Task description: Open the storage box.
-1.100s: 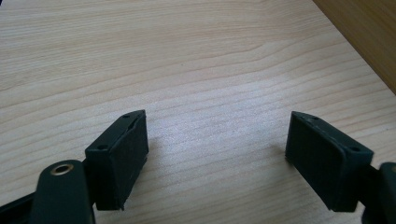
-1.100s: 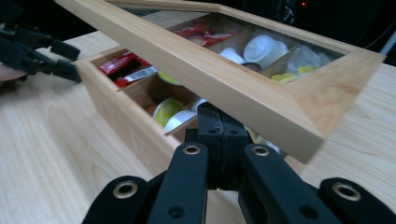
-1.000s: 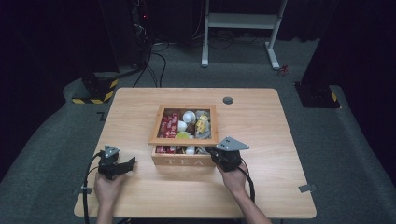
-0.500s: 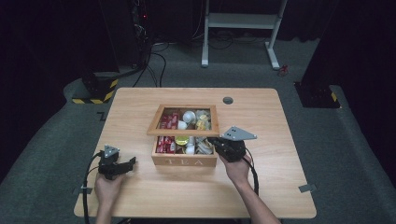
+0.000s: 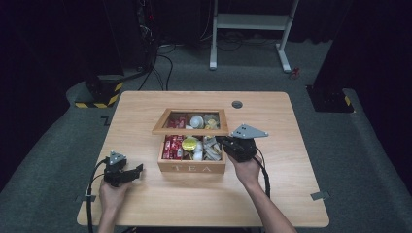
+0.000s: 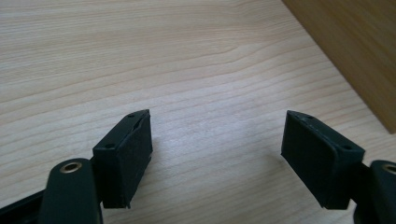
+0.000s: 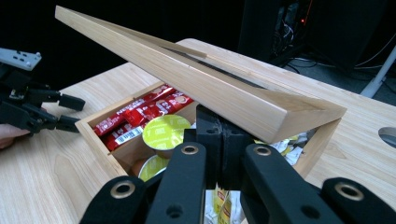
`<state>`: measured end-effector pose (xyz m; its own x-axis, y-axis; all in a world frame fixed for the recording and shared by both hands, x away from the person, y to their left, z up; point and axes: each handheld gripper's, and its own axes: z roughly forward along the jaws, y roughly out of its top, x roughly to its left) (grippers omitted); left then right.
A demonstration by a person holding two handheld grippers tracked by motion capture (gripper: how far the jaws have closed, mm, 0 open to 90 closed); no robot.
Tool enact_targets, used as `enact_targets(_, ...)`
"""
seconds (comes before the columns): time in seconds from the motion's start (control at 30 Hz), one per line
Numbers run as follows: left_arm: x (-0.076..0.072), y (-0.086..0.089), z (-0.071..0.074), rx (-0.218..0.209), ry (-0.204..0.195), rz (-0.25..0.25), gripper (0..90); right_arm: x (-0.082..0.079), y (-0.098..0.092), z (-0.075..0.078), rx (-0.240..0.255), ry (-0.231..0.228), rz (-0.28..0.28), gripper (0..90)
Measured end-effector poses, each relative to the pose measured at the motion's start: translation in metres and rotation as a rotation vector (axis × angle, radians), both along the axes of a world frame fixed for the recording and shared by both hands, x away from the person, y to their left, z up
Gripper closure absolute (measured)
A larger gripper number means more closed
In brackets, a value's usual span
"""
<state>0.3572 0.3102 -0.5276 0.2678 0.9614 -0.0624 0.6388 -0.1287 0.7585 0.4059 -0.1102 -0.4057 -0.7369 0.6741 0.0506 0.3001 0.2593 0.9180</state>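
Observation:
A wooden box marked TEA stands mid-table, holding red sachets and a yellow capsule. Its windowed lid is tilted up at the near edge. My right gripper reaches in from the box's right side. Its jaws are shut together, and their tips sit under the lid's raised rail. My left gripper rests on the table left of the box. Its jaws have just been closing but stand open, with bare wood between them.
The table has a round grommet behind the box. Beyond the far edge are a white metal frame and cables on the floor. The box's side wall is close to the left gripper's right.
The right gripper has risen and moved in toward the box. The lid has lifted from flat on the box to tilted open. The left hand has stayed put.

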Motion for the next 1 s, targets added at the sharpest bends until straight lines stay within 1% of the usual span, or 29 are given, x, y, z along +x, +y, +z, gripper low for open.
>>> enact_targets(0.03,0.0,0.001,0.001,-0.001,-0.009,-0.008,25.2,0.0,0.0,0.0,0.002,0.0,0.0,88.9)
enact_targets(0.07,-0.001,0.0,0.002,-0.023,-0.013,-0.007,25.4,0.001,0.0,0.001,0.002,0.001,0.001,88.9)
enact_targets(0.13,-0.002,0.001,0.006,-0.036,-0.03,-0.02,25.6,0.002,0.0,0.003,0.001,0.005,0.0,88.9)
enact_targets(0.2,-0.003,0.001,0.009,-0.044,-0.037,-0.035,26.0,0.004,0.0,0.005,0.002,0.002,0.002,88.8)
enact_targets(0.27,-0.003,0.001,0.011,-0.078,-0.032,-0.052,27.4,0.005,0.0,0.007,0.013,0.007,0.002,88.9)
enact_targets(0.3,-0.004,0.001,0.012,-0.111,-0.034,-0.071,29.0,0.006,-0.001,0.007,0.019,0.007,0.002,88.8)
enact_targets(0.37,-0.005,-0.001,0.015,-0.145,-0.049,-0.091,32.2,0.007,-0.001,0.008,0.03,0.01,-0.003,88.8)
enact_targets(0.4,-0.006,-0.003,0.017,-0.153,-0.051,-0.101,32.9,0.007,0.0,0.009,0.032,0.006,-0.006,88.8)
enact_targets(0.5,-0.006,-0.007,0.022,-0.15,-0.068,-0.121,33.0,0.01,-0.001,0.011,0.047,0.006,-0.006,88.8)
enact_targets(0.6,-0.006,-0.009,0.026,-0.176,-0.073,-0.139,32.8,0.013,-0.001,0.013,0.054,0.016,-0.008,88.8)
enact_targets(0.67,-0.006,-0.01,0.029,-0.18,-0.073,-0.149,35.0,0.014,-0.001,0.014,0.054,0.025,-0.01,88.9)
enact_targets(0.73,-0.007,-0.012,0.032,-0.176,-0.082,-0.158,34.9,0.015,-0.001,0.014,0.052,0.028,-0.009,89.0)
enact_targets(0.77,-0.007,-0.013,0.033,-0.185,-0.081,-0.156,34.5,0.016,-0.002,0.015,0.055,0.026,-0.008,89.2)
enact_targets(0.83,-0.006,-0.015,0.035,-0.2,-0.073,-0.155,33.3,0.017,-0.002,0.015,0.064,0.04,-0.004,89.3)
enact_targets(0.9,-0.006,-0.018,0.04,-0.211,-0.08,-0.157,32.2,0.02,-0.001,0.016,0.063,0.043,0.0,89.3)
enact_targets(0.93,-0.006,-0.018,0.043,-0.197,-0.087,-0.167,32.1,0.021,-0.001,0.018,0.062,0.042,-0.001,89.3)
enact_targets(1.0,-0.006,-0.024,0.05,-0.189,-0.099,-0.182,31.8,0.023,-0.001,0.021,0.063,0.042,-0.004,89.2)
